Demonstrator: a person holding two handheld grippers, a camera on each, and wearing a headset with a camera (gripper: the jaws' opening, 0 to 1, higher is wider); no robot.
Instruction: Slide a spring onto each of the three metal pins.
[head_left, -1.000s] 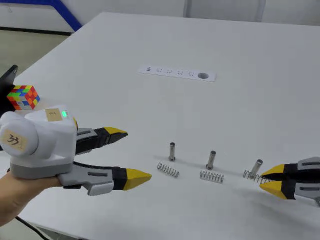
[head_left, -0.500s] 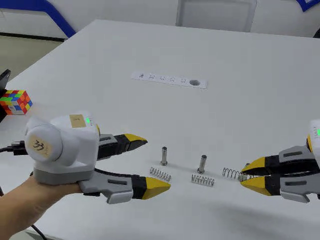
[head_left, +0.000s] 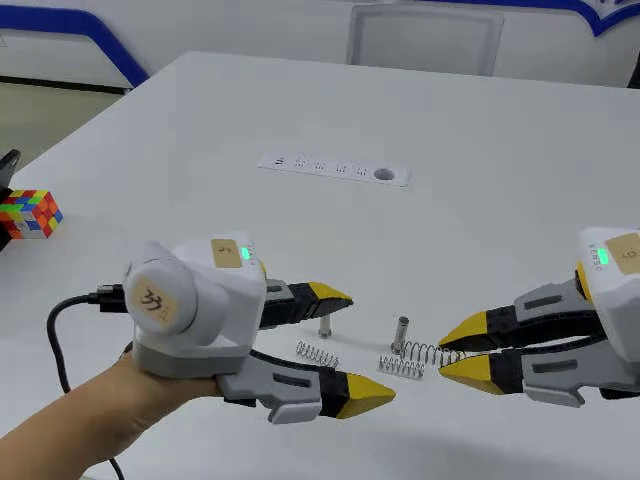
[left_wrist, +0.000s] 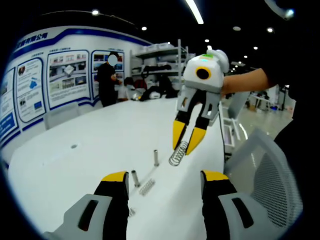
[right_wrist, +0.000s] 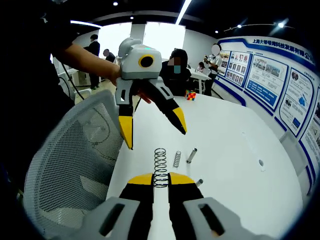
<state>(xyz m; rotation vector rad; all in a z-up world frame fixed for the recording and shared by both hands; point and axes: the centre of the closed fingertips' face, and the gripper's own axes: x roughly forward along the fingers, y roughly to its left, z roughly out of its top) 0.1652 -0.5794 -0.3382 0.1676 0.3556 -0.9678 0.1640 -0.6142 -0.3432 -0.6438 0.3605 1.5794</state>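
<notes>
Near edge of the white desk (head_left: 200, 130): my left claw (head_left: 367, 345), yellow-tipped jaws spread wide, holding nothing; my right claw (head_left: 447, 353), jaws drawn narrow, pinching one end of a coiled steel wire spring (head_left: 422, 352) whose free end points at the right-hand short upright metal pin (head_left: 402, 333). Between the claws: one loose wire spring (head_left: 317, 353) lying before the left-hand pin (head_left: 324, 326), a second loose spring (head_left: 400, 367) before the right-hand one. Farther in: a flat white socket strip (head_left: 333, 169) mid-desk, a multicoloured puzzle cube (head_left: 28, 212) by the left edge, a grey chair back (head_left: 425, 38) beyond the far edge.
</notes>
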